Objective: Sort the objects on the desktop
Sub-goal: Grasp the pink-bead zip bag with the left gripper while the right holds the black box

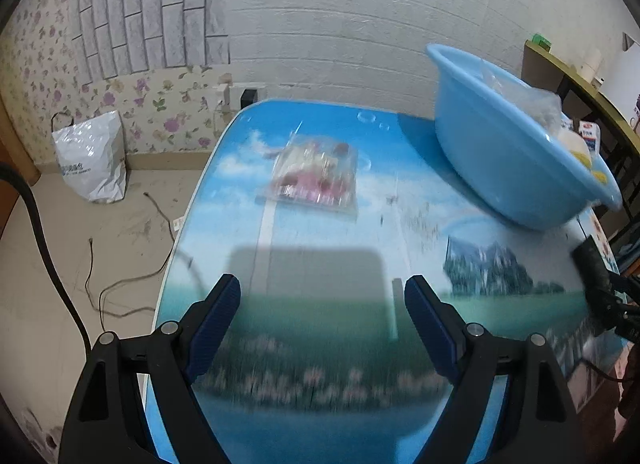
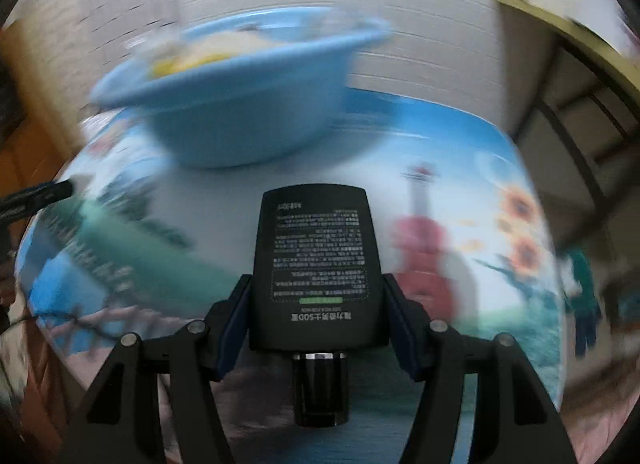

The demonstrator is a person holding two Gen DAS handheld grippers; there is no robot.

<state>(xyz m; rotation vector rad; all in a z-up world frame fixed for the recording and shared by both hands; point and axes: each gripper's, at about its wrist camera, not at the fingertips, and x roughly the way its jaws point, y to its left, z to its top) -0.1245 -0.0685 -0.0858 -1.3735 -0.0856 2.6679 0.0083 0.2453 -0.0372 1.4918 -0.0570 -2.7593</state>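
My right gripper [image 2: 316, 288] is shut on a flat black bottle [image 2: 316, 260] with white print and a black cap toward the camera, held above the table [image 2: 460, 168]. A light blue basin [image 2: 240, 104] with yellow and white items inside stands just beyond the bottle; it also shows in the left wrist view [image 1: 508, 152] at the far right. My left gripper [image 1: 322, 296] is open and empty above the table [image 1: 320, 344]. A clear plastic packet [image 1: 314, 176] with pink contents lies on the table ahead of it. The right gripper's dark body [image 1: 600, 288] shows at the right edge.
The table carries a printed landscape cover. A white plastic bag [image 1: 90, 160] and loose cables [image 1: 120, 284] lie on the floor at the left. A shelf [image 1: 580, 80] stands behind the basin at the right. A teal glove-like item [image 2: 584, 296] hangs at the right table edge.
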